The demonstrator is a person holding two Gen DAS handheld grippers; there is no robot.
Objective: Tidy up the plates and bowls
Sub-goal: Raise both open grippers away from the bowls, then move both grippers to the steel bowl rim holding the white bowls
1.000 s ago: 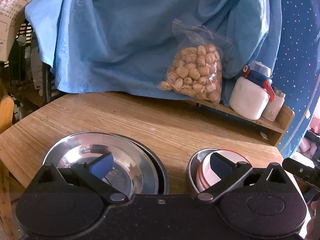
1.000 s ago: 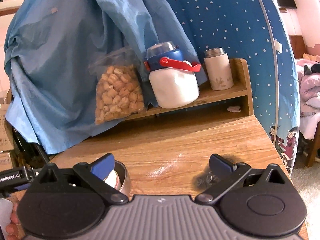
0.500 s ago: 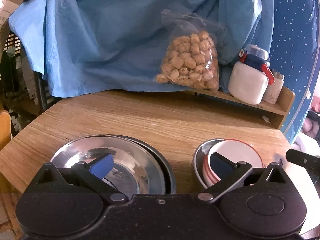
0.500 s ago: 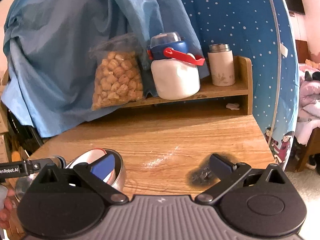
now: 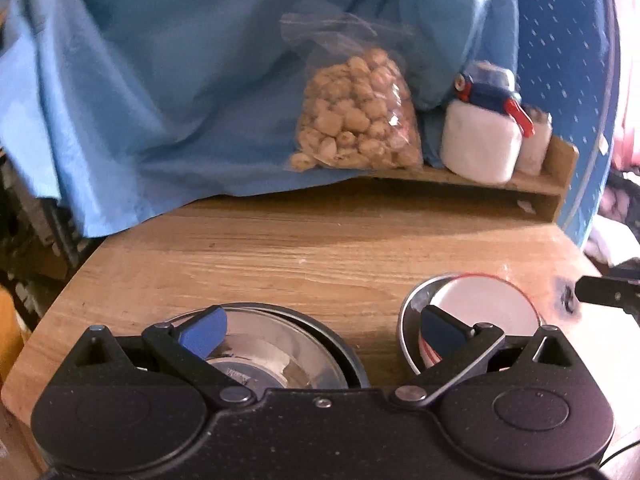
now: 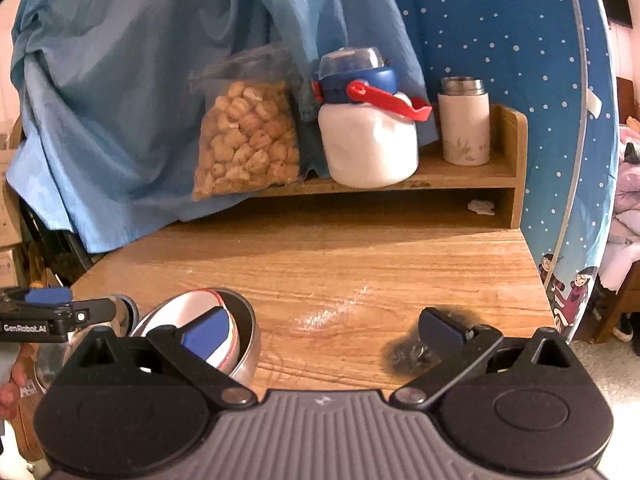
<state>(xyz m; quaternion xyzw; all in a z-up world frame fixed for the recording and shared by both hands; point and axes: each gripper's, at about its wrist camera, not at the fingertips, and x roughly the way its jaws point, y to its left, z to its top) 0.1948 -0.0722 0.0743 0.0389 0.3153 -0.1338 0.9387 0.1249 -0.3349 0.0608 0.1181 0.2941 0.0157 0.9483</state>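
Left tongs (image 5: 322, 326): we see the jaws spread wide with nothing between them, held over the desk's near edge.
Right tongs (image 6: 324, 328): we see the jaws spread wide and empty, at the desk's near edge.
Plates (image 5: 296, 352): a shiny steel plate sits inside a darker one at the near-left corner of the desk (image 5: 320, 248), partly under the left tongs.
Bowls (image 5: 476, 308): a white bowl with a red rim sits nested in a steel bowl, at the near edge, just right of the plates.
Shelf (image 6: 460, 172): stands along the desk's far edge; we see a bag of snacks (image 6: 248, 140), a white jug (image 6: 368, 140) and a flask (image 6: 464, 120) on it.
Cloth (image 6: 140, 100): blue, draped behind the shelf.
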